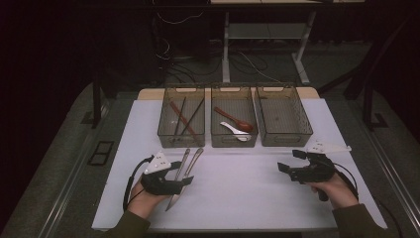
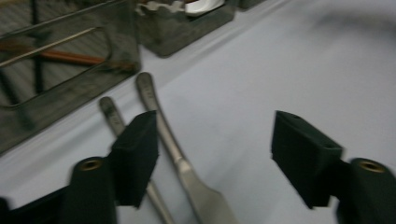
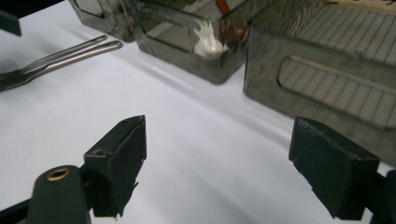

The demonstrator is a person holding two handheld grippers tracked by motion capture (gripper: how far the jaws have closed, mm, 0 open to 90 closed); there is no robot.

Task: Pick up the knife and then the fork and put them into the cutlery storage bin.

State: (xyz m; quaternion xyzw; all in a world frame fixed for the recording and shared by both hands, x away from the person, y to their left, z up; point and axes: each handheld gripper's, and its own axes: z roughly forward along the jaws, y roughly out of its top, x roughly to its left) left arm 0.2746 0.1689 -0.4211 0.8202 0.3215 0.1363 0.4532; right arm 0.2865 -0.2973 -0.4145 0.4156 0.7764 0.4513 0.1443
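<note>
White table (image 1: 247, 193) is seen from the high view; two knives (image 1: 184, 171) lie near-left under the left gripper (image 1: 182, 179). In the left gripper view its jaws stand released, astride one stiff, slippery handle (image 2: 156, 116), judged the best hold. In the right gripper view the right gripper (image 3: 217, 170) is released, empty.

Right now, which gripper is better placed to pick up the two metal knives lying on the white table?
Left gripper: its open jaws sit over the two metal knives; right gripper is across the table.
</note>
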